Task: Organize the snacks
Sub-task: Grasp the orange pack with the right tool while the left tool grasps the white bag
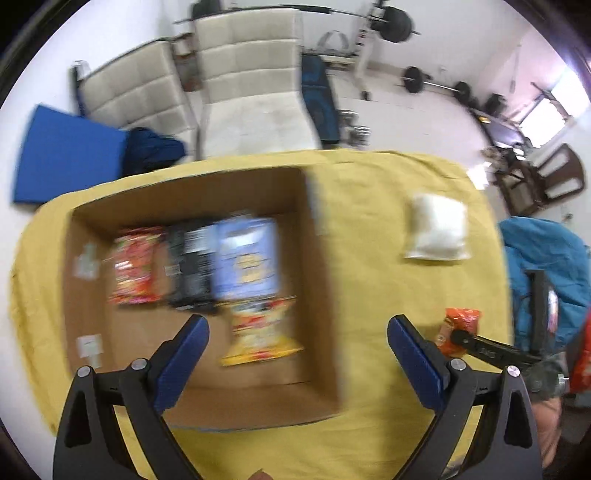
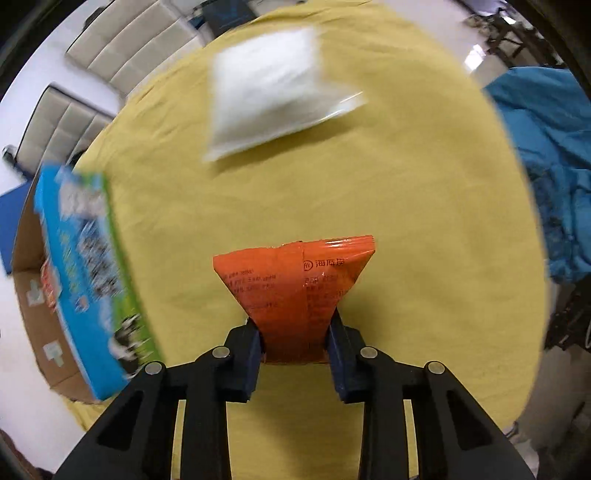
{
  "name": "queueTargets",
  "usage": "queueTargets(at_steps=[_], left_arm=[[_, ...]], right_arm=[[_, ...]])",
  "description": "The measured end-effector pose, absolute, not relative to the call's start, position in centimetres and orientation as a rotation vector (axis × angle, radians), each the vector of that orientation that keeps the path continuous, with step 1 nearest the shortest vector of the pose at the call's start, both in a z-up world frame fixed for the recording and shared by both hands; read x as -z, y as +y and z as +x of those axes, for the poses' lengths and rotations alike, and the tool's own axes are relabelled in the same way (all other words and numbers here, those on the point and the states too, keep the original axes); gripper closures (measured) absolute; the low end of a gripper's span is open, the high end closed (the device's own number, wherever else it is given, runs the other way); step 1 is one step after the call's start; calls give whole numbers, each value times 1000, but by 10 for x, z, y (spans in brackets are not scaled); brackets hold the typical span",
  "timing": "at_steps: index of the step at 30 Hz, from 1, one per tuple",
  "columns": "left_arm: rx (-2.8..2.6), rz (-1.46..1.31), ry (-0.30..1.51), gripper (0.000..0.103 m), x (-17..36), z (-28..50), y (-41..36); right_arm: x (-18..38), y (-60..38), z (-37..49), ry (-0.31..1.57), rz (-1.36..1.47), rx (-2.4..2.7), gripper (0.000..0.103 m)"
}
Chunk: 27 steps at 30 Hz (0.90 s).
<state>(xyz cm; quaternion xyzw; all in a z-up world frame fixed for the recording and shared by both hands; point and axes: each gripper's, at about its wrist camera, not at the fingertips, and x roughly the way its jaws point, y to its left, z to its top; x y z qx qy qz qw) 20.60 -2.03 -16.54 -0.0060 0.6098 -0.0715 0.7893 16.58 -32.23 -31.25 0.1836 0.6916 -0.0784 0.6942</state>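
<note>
An orange snack packet (image 2: 295, 291) is pinched at its near end between the blue pads of the right gripper (image 2: 295, 354), the jaws drawn narrow against the foil. Orange print and a small round logo are seen on the wrapper, the characters too small to be read with certainty. The packet is held over a yellow tablecloth (image 2: 406, 221), with a white pouch (image 2: 273, 92) lying farther off on the cloth.

The left gripper (image 1: 297, 343) is shown with its jaws spread wide and nothing between them, poised above an open cardboard box (image 1: 317, 295) at the left of the table. Inside the box, four packets are seen only in the left wrist view: a red one (image 1: 135, 271), a black one (image 1: 190, 266), a pale blue one (image 1: 247, 258) and a yellow one (image 1: 260, 334) nearest the camera; their labels are blurred beyond reading.

Only the right wrist view shows the box's outer side, printed blue and green (image 2: 88, 273) with black-and-white cow patterns. White quilted chairs (image 1: 251, 74) and barbell weights (image 1: 395, 22) are visible beyond the table in the left wrist view alone.
</note>
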Motion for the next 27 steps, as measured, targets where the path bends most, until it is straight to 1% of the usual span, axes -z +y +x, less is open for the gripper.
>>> queueTargets(at_steps=[4,6,10,14,17,19,23,25,27], left_arm=[[242,-58,1321,4,166,230,-78],[272,-33,1346,4,177,246,-112],[316,45,1446,4,216,285,-183],[322,116,1512,4,256,318,-232],[328,147,1591,4,291,338,-261],[313,172,1640,4,313,350,-277],[317,168,1701,4,340,362,-291],[305,174,1708,7,346,365,-296],[313,170,1712,21,351,366,-299]], right_arm=[[307,-396,183,1536,420,259,70],[310,-435,193,1538,424,284,70],[315,-479,217,1543,416,318,70],[327,-512,233,1558,434,320,70],[340,-516,245,1568,463,307,70],[344,-519,248,1571,466,294,70],[346,-516,252,1572,446,274,70],[347,-517,253,1575,446,266,70],[348,-519,254,1576,449,261,70]])
